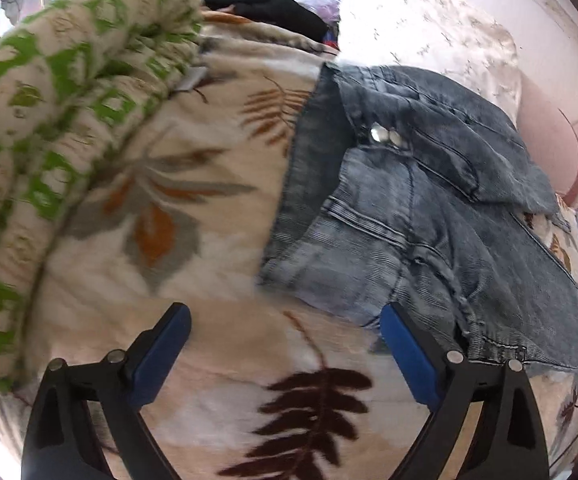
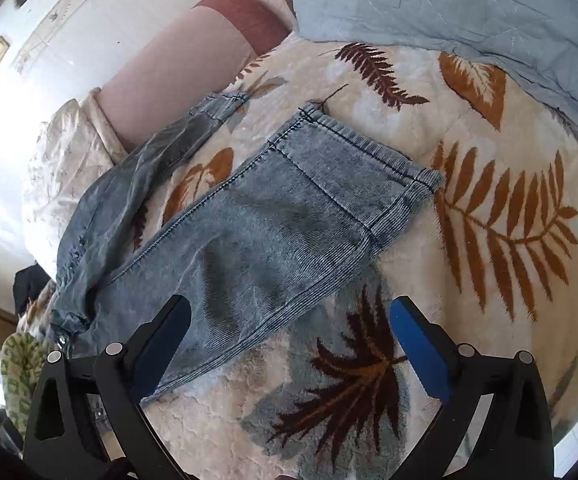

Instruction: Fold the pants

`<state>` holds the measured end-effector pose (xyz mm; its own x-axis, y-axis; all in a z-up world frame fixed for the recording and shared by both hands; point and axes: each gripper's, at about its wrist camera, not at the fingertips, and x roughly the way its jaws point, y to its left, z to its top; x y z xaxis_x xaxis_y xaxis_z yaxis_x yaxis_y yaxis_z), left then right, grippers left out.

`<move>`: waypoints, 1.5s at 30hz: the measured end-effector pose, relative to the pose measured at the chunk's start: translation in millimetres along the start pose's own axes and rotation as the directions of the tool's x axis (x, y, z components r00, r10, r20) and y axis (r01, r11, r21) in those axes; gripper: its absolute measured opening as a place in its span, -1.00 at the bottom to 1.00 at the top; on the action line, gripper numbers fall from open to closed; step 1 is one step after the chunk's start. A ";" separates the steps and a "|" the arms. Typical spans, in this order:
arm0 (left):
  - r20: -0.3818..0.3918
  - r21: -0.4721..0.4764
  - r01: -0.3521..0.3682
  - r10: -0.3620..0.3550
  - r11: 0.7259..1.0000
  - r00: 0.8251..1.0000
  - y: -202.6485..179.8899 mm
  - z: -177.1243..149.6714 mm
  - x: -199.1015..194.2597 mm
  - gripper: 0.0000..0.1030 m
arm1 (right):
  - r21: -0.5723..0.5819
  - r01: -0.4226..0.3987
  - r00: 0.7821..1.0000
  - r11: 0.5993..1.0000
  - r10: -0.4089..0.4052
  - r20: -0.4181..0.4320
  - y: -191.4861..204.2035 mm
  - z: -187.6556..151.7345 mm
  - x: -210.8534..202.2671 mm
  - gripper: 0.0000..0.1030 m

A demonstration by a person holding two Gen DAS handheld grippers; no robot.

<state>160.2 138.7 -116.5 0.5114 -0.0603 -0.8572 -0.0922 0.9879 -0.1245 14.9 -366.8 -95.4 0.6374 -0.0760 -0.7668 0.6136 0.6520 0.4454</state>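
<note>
Presently, the pants (image 2: 249, 216), a pair of washed blue denim jeans, lie spread on a bed covered by a cream blanket (image 2: 489, 300) printed with brown and orange leaves. From the right wrist view, one leg lies flat with its hemmed cuff (image 2: 373, 160) pointing away, and the second leg (image 2: 161, 144) angles off to the left, partly bunched, its end near a pink headboard (image 2: 177, 64). A pale blue quilt (image 2: 449, 4) lies at the far edge of the bed. The right gripper (image 2: 289, 328) hovers above the near edge of the flat leg, jaws spread wide and holding nothing; its left finger (image 2: 161, 344) overlaps the denim in view, though contact cannot be confirmed. From the left wrist view, the waist end of the pants (image 1: 409, 184) is visible, waistband turned open with two metal snap buttons (image 1: 385, 136) showing. The left gripper (image 1: 285, 340) is likewise wide open and empty, its right finger (image 1: 413, 356) just beside the denim edge. A green-and-white patterned quilt (image 1: 49, 120) is heaped at the left, with a dark garment (image 1: 265, 4) beyond it.
</note>
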 end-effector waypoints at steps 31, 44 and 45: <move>0.016 0.013 0.272 -0.273 0.962 0.962 -1.4 6.0 -1.1 -0.71 | 0.315 -0.180 0.976 0.932 0.210 -0.063 -57.5 20.2 31.7 0.31; 0.046 -0.002 0.298 -0.298 0.954 0.953 2.5 3.7 -18.9 -0.77 | 0.260 -0.096 0.993 0.961 0.109 -0.037 -55.1 29.1 48.4 -0.76; 0.049 0.002 0.297 -0.297 0.955 0.954 2.9 3.1 -21.8 -0.79 | 0.255 -0.096 0.993 0.962 0.109 -0.036 -54.7 28.8 47.7 -0.79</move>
<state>151.4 143.3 -96.5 0.5571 -0.3435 -0.7561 0.0653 0.9258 -0.3725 25.1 -427.8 -143.0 0.6830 0.0226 -0.7301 0.6480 0.4424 0.6200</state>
